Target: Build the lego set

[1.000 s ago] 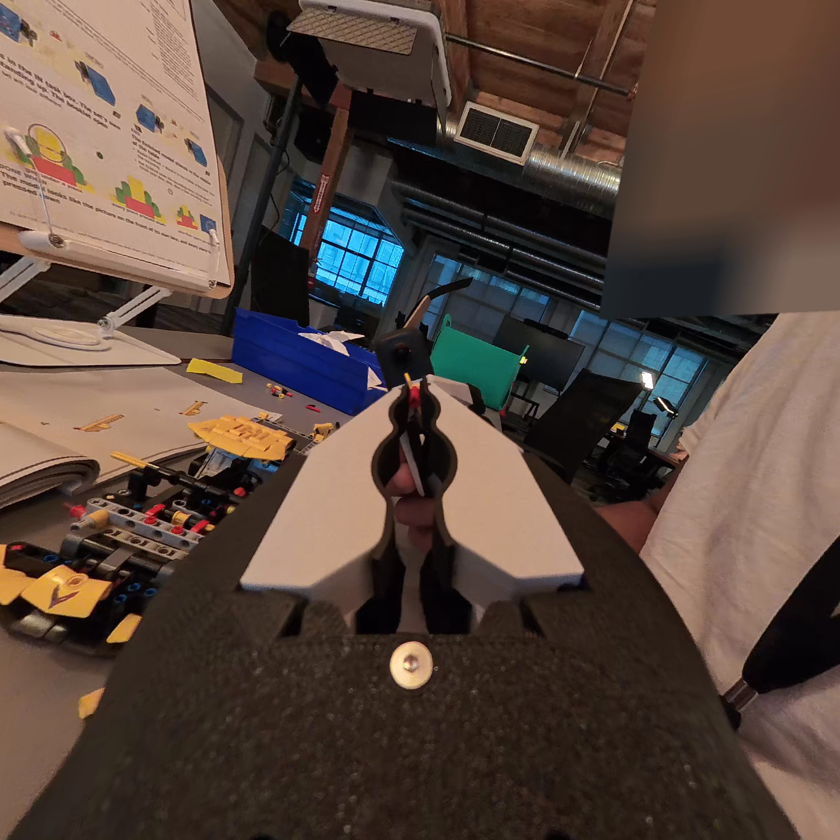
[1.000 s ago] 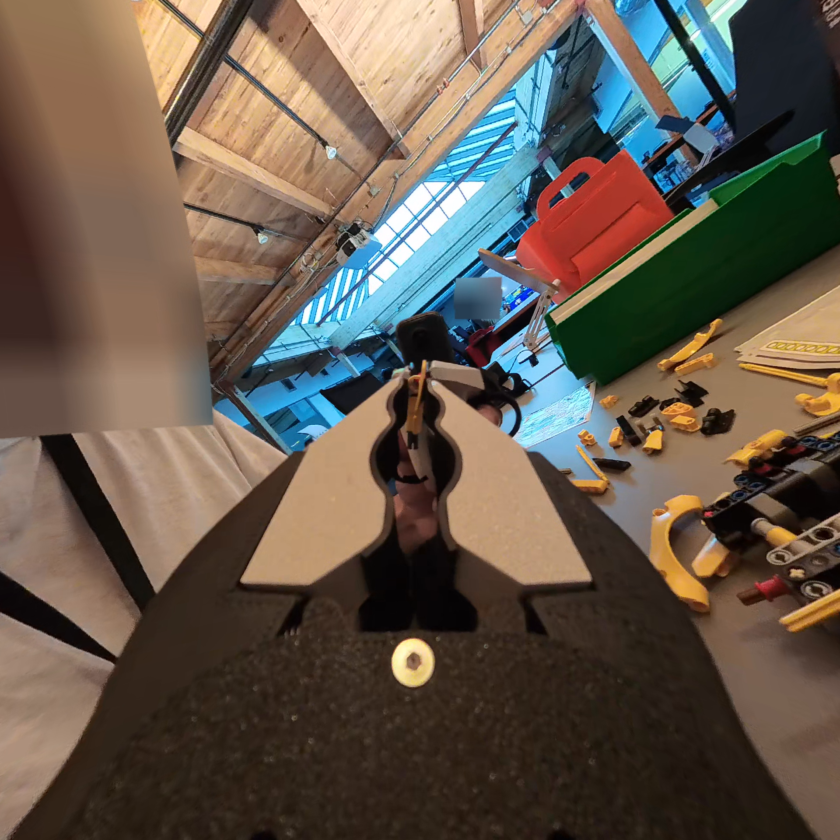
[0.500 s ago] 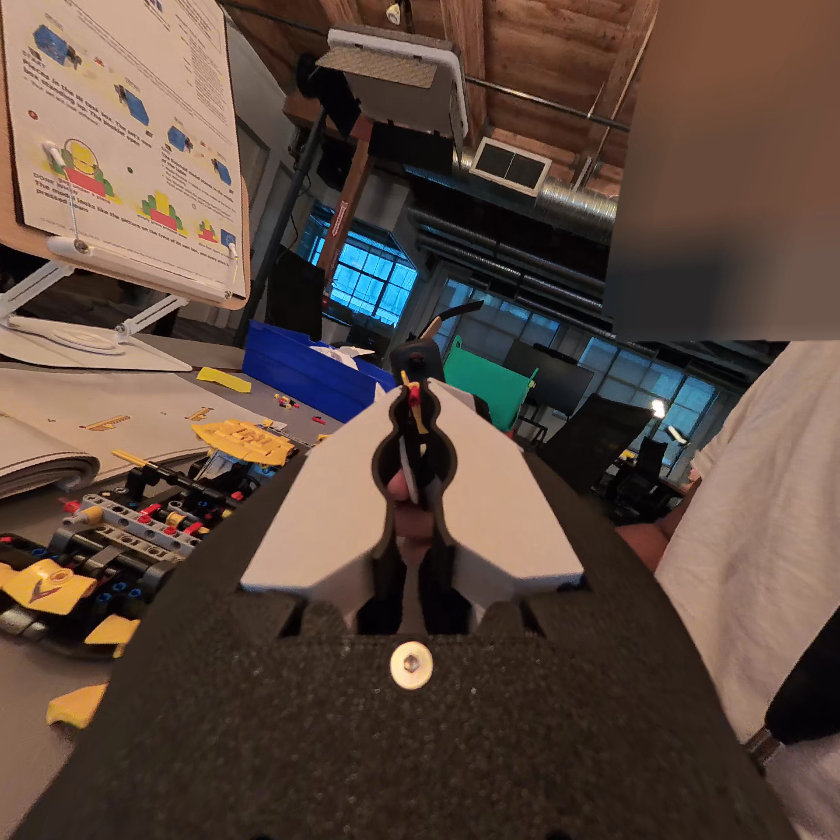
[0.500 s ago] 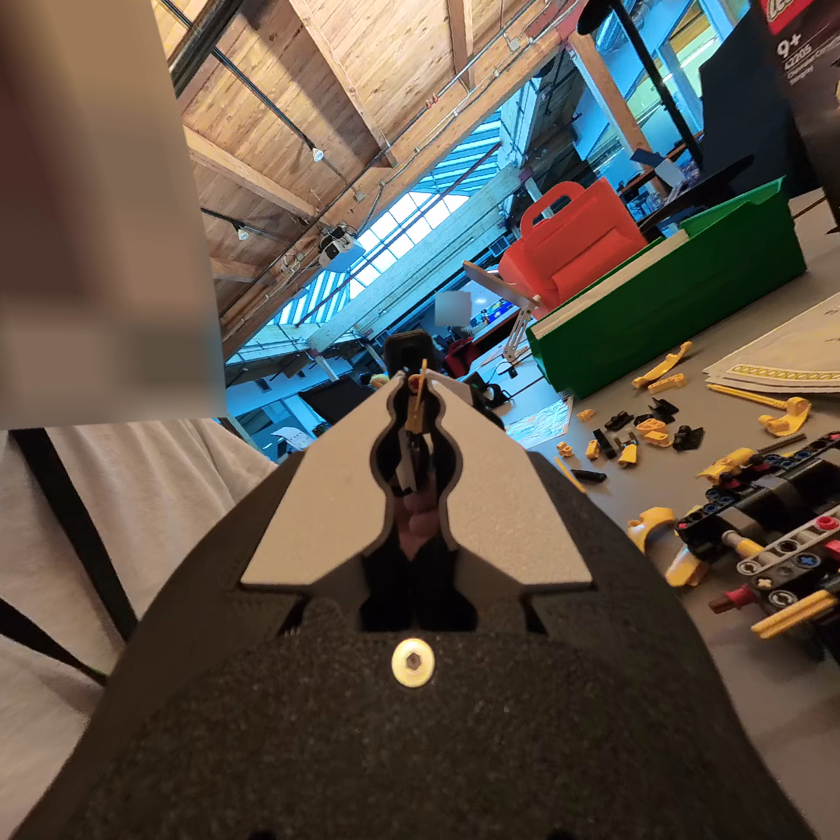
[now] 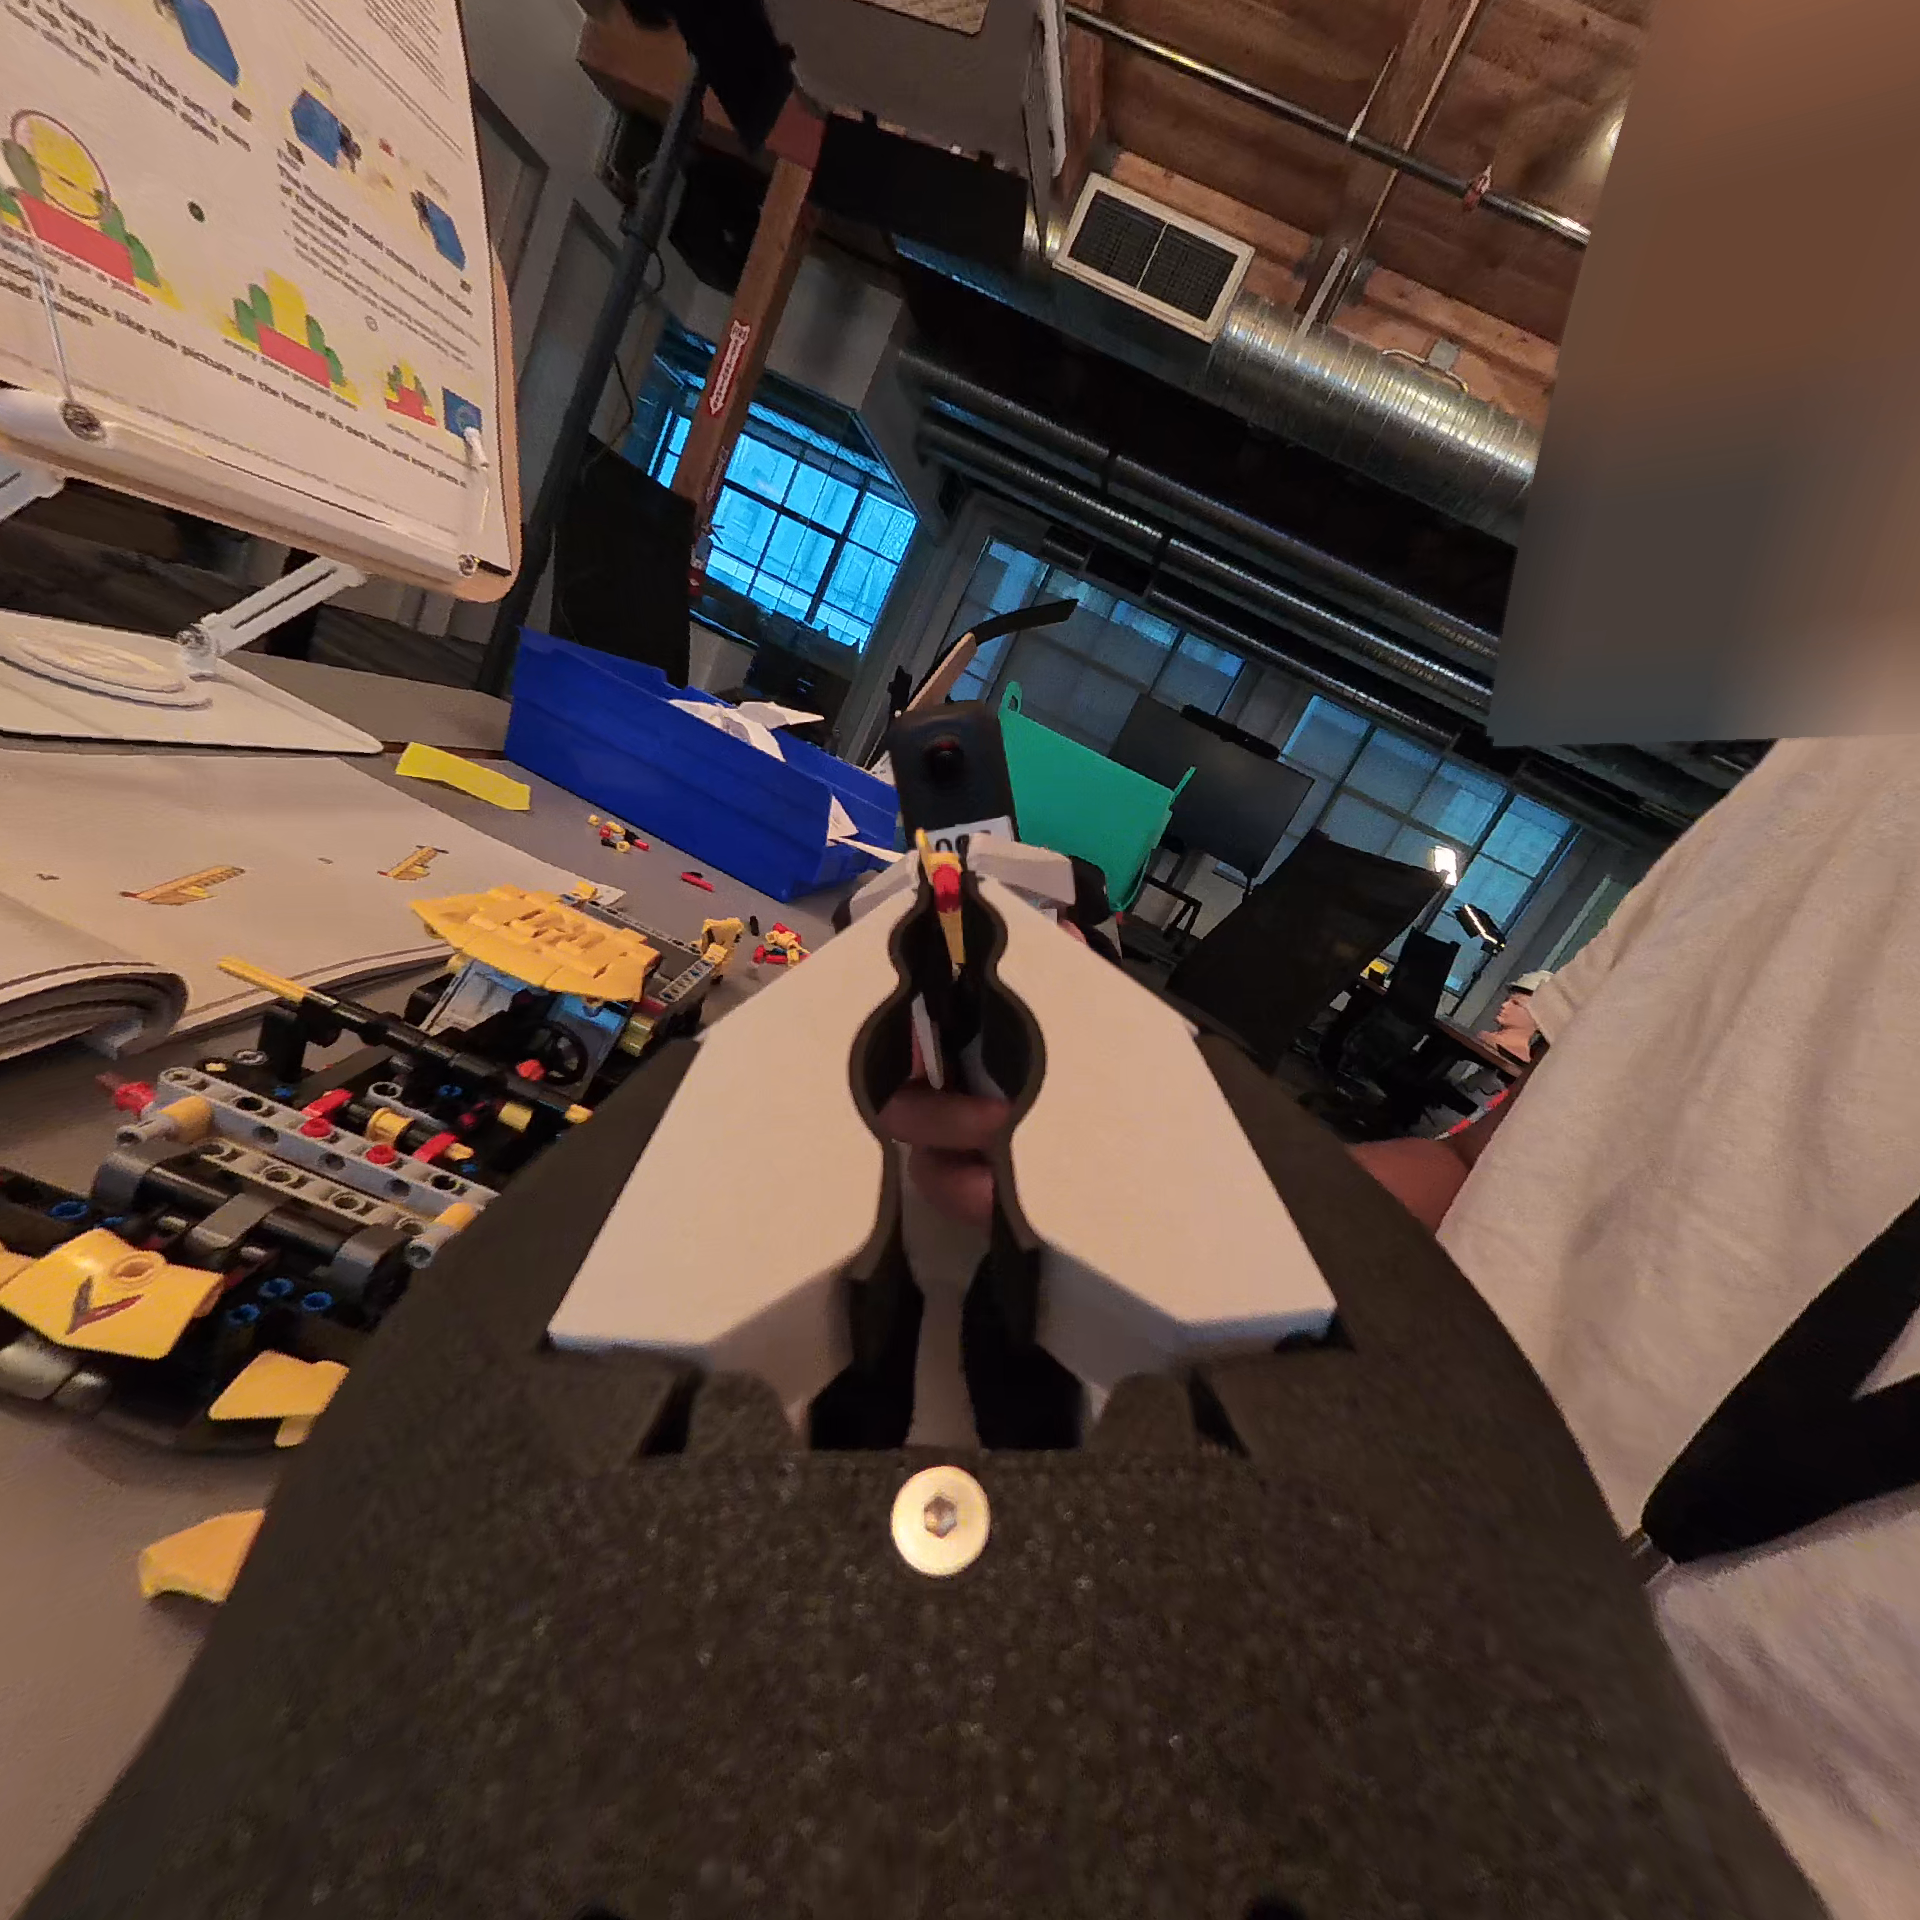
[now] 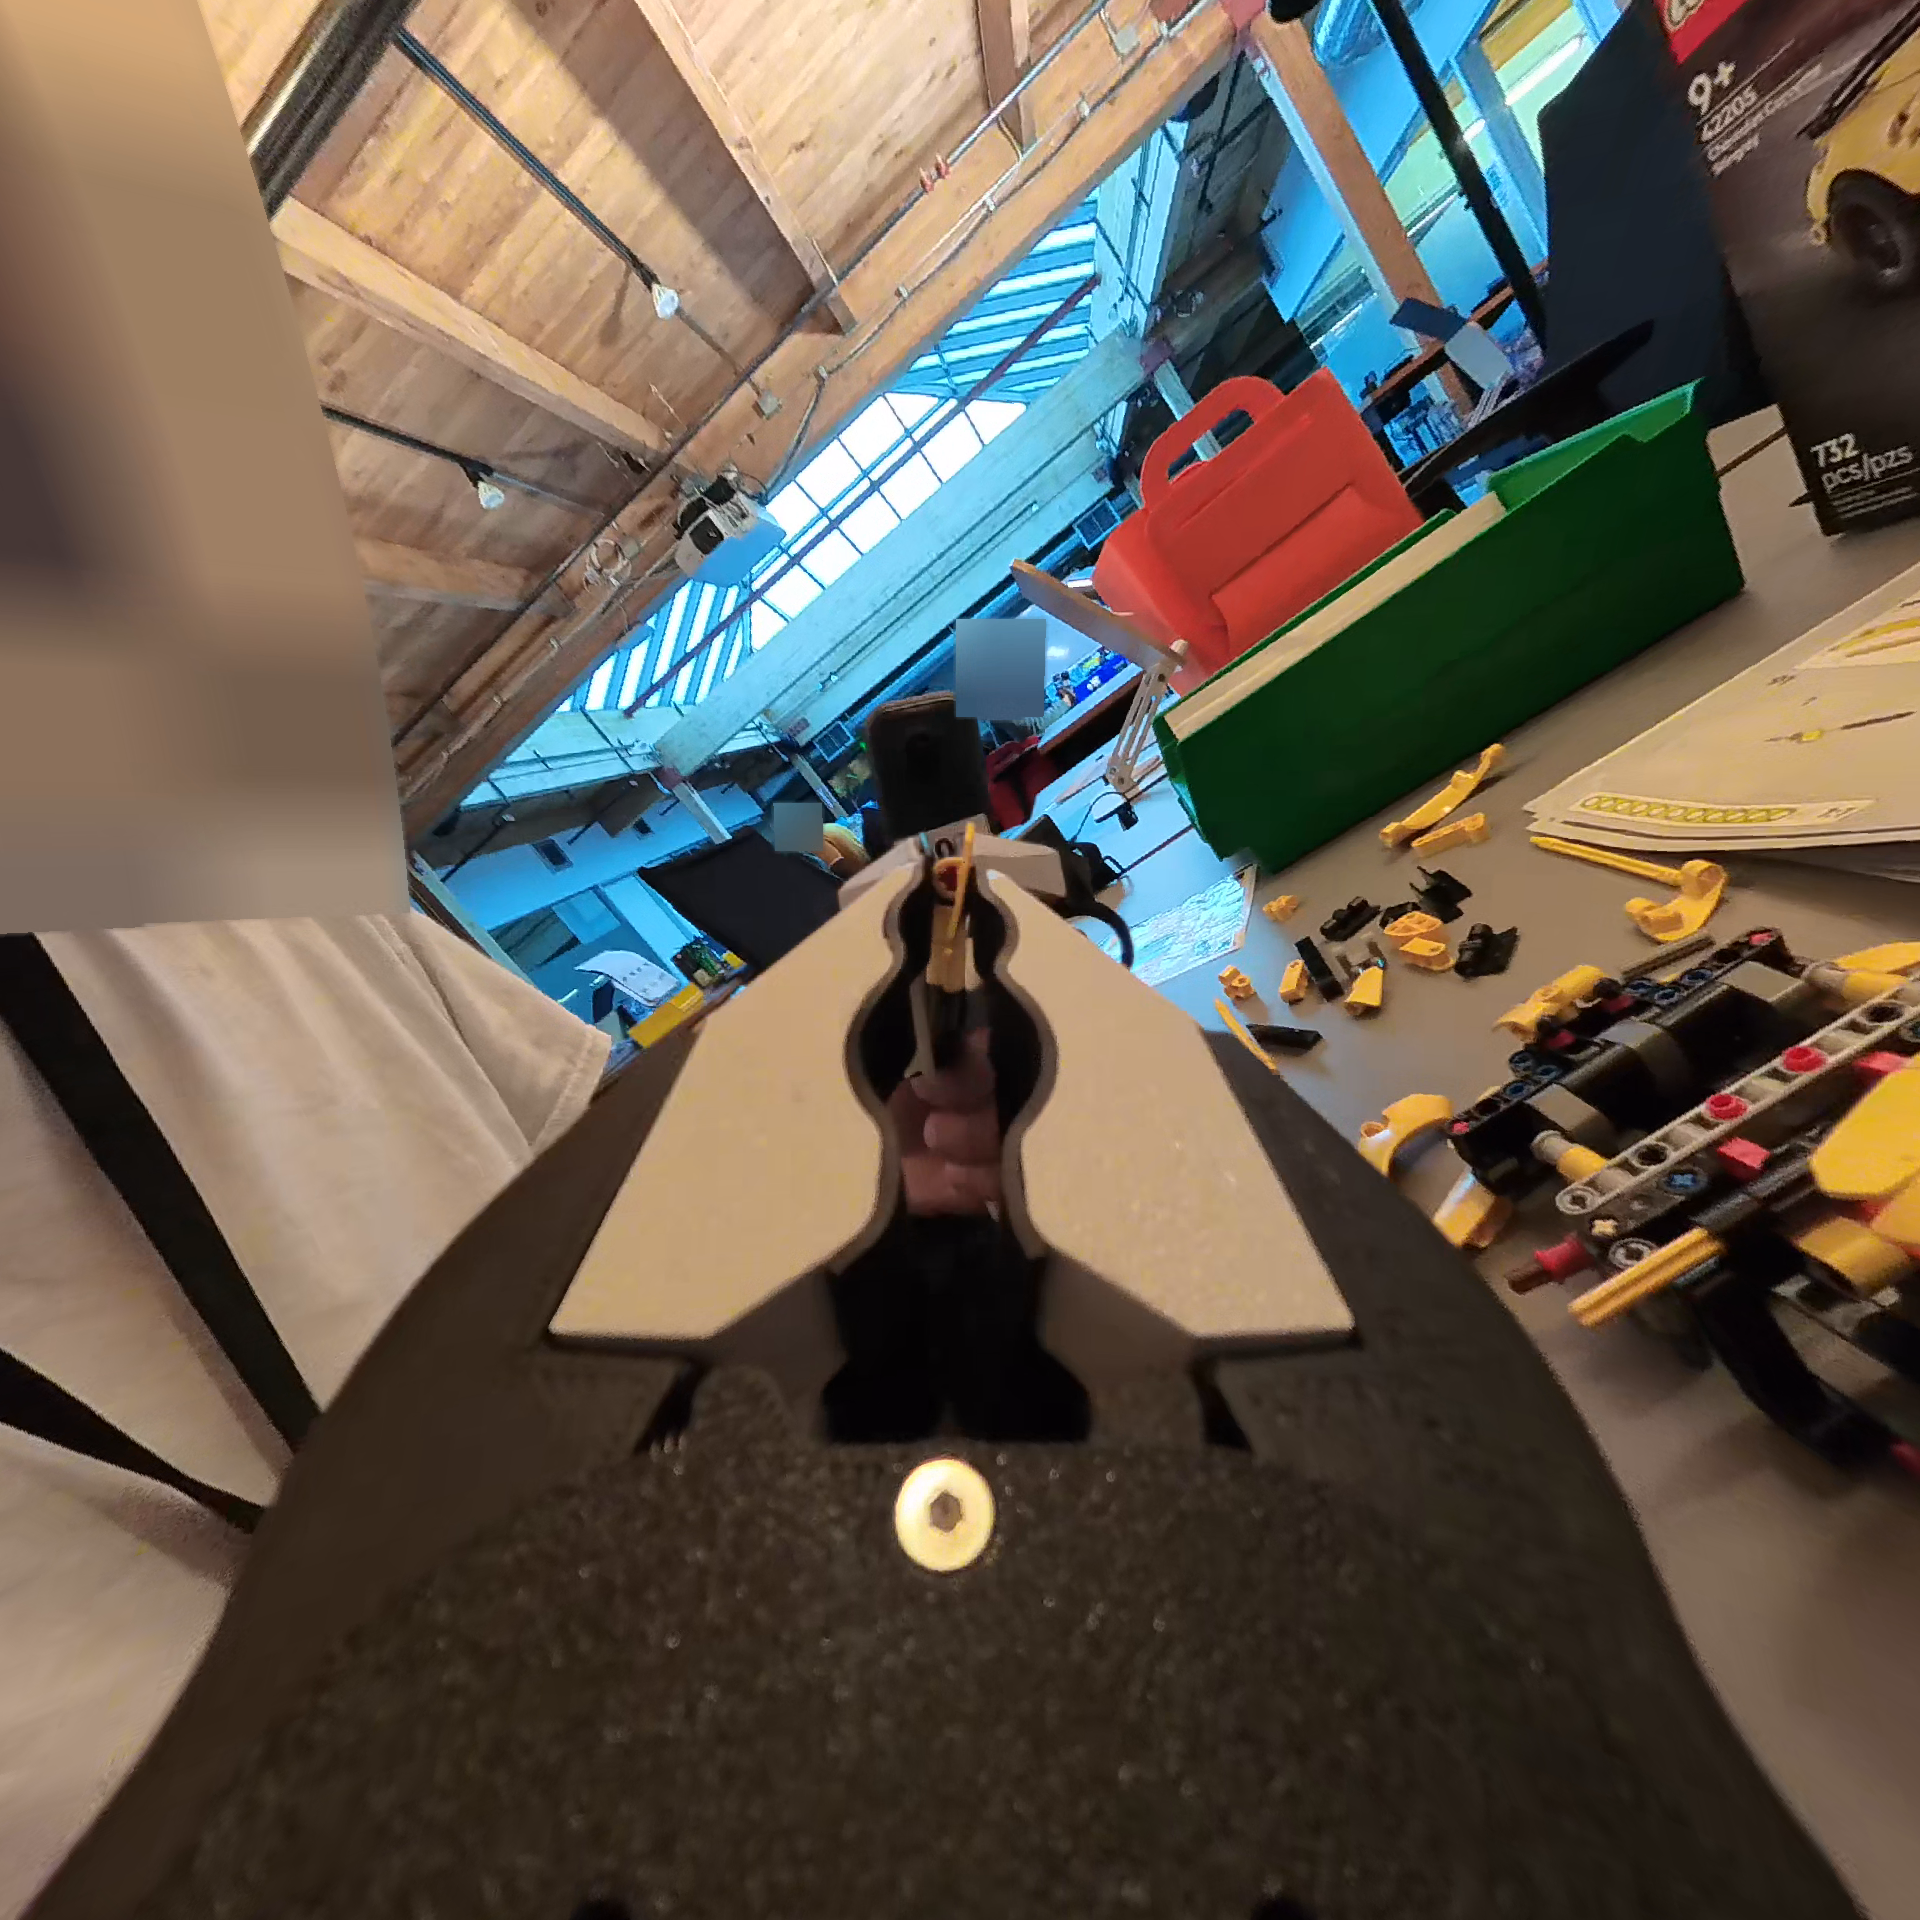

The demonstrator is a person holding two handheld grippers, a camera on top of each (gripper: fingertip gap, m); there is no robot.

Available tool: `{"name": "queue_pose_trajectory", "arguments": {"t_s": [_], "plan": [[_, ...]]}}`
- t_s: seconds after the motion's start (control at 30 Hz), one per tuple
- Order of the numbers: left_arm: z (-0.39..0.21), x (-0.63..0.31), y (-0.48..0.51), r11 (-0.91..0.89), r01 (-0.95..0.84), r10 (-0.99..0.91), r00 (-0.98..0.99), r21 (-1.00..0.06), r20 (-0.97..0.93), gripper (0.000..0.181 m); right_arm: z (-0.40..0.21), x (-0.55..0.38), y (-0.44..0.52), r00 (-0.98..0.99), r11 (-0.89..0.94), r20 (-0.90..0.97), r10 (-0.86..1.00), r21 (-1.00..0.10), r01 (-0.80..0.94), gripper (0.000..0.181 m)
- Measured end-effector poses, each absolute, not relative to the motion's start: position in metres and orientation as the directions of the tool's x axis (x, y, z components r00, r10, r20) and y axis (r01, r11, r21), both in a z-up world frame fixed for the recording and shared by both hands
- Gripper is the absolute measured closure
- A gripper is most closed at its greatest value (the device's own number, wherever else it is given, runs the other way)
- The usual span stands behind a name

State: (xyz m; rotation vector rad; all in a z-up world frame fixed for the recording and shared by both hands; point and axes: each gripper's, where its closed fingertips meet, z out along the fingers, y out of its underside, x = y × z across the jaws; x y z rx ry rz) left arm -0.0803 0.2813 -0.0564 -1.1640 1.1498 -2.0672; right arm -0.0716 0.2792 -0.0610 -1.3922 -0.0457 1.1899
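Both grippers raised tip to tip above desk (image 5: pixel 436 717). Left gripper (image 5: pixel 943 891) and right gripper (image 6: pixel 954 883) each pinching small yellow-and-red lego piece (image 5: pixel 948 902). Half-built lego car (image 5: pixel 343 1122) on desk, left
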Motion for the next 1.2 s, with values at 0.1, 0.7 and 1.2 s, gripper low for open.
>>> {"name": "queue_pose_trajectory", "arguments": {"t_s": [0.1, 0.7, 1.2], "plan": [[-0.058, -0.080, 0.281, -0.512, 0.008, -0.743, -0.506, -0.859, 0.438, 0.177, -0.063, -0.071, 0.279, 0.467, -0.265, -0.603, 0.647, -0.752, -0.603, 0.175], [-0.063, -0.084, 0.266, -0.454, -0.013, -0.744, -0.545, -0.891, 0.387, 0.178, -0.064, -0.078, 0.270, 0.431, -0.305, -0.598, 0.676, -0.759, -0.575, 0.175], [-0.065, -0.082, 0.274, -0.501, -0.058, -0.717, -0.532, -0.864, 0.451, 0.177, -0.066, -0.074, 0.278, 0.424, -0.336, -0.624, 0.656, -0.745, -0.577, 0.175]]}}
